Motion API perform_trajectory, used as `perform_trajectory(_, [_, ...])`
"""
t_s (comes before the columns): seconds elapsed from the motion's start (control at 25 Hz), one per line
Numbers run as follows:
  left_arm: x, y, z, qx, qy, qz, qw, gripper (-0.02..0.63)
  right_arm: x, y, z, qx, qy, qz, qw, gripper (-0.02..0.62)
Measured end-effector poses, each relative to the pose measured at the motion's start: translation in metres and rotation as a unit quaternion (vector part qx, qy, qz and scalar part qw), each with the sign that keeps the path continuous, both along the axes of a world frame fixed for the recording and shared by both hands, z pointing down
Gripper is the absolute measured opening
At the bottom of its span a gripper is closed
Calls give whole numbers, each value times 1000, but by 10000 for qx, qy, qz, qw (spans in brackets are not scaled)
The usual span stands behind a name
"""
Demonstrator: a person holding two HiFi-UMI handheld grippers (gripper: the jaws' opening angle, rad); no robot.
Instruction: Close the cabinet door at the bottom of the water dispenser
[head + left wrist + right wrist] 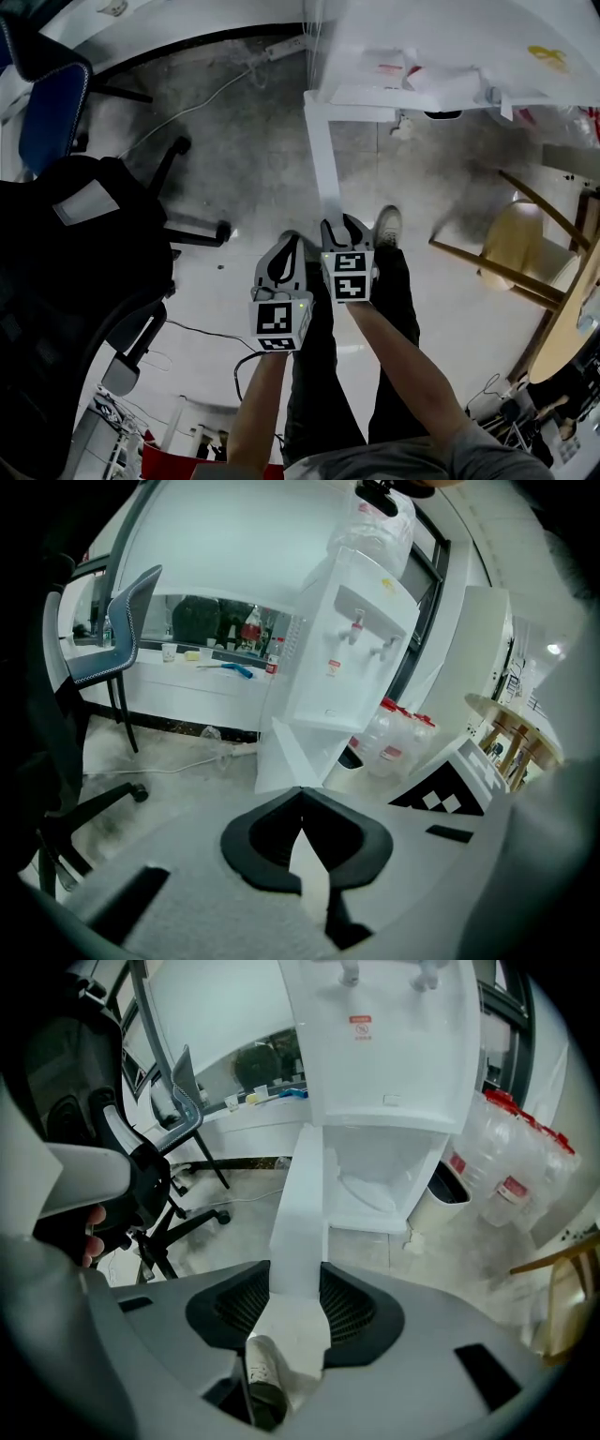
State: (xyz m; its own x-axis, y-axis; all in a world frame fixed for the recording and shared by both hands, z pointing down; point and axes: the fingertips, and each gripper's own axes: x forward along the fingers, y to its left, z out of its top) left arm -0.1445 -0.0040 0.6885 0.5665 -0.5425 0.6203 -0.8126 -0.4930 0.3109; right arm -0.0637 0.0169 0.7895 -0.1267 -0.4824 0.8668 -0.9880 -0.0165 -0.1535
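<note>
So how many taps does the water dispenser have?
2, side by side on the water dispenser front: a red tap at left, a second tap right of it. None look hidden.

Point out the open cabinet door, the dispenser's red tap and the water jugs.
cabinet door (298, 1213): right gripper view, on its narrow edge face.
red tap (356, 627): left gripper view, on its handle.
water jugs (508, 1162): right gripper view, on one jug's body.

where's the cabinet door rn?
Right gripper view, centre: the cabinet door stands open and edge-on between the right tongs, swung out from the bottom of the water dispenser.
</note>
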Motion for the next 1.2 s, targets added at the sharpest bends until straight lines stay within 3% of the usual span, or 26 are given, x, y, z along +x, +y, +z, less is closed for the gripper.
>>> perform_trajectory(0.64, [87, 23, 9, -72, 210, -88, 9997, 8, 87, 2, -4, 254, 514, -895, 9943, 169])
perform_trajectory(1.2, [151, 11, 22, -69, 278, -79, 9996, 8, 150, -20, -9, 502, 644, -2261, 9707, 169])
